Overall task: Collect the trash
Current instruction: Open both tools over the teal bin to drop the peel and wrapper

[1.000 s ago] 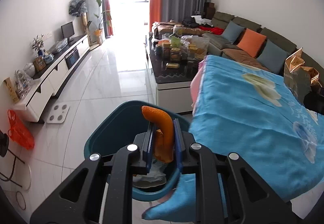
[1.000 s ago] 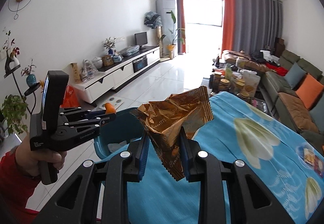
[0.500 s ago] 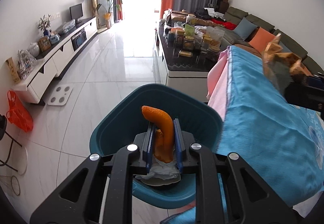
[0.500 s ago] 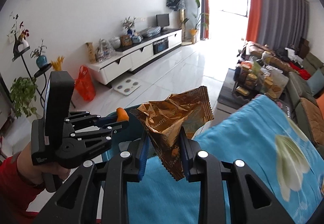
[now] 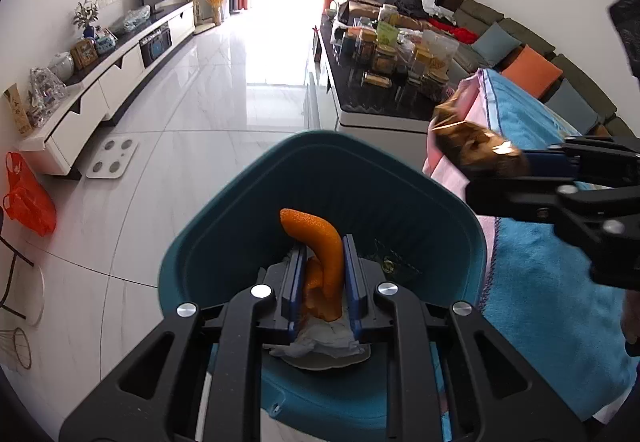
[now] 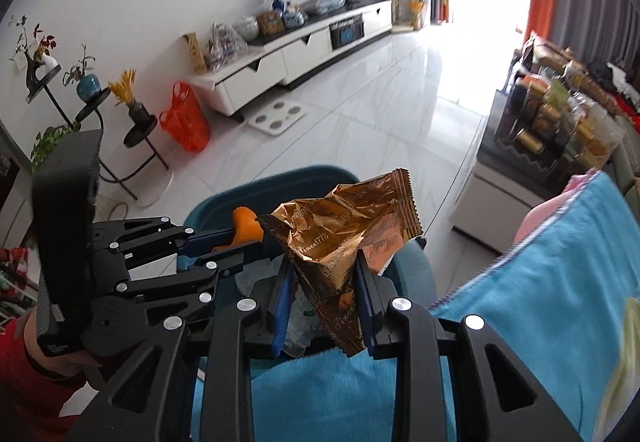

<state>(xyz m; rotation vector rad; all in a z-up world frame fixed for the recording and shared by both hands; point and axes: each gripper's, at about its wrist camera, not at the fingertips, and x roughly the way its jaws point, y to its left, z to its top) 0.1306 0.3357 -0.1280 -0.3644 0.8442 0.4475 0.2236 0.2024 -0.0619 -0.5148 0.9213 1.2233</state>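
Observation:
A teal trash bin stands on the floor beside the table. My left gripper is over its mouth, shut on a curled piece of orange peel. Crumpled white tissue lies inside the bin below it. My right gripper is shut on a crinkled golden snack wrapper above the bin's rim at the table's edge. In the right wrist view the left gripper reaches in from the left with the peel. In the left wrist view the wrapper hangs at the right.
The table wears a blue cloth over a pink one. A dark coffee table crowded with jars stands beyond. A white TV cabinet, a bathroom scale, an orange plastic bag and plant stands line the left wall.
Both grippers dropped toward the bin and tilted downward. The peel now hangs inside the bin's mouth, and the wrapper has travelled from over the blue cloth to the bin's rim.

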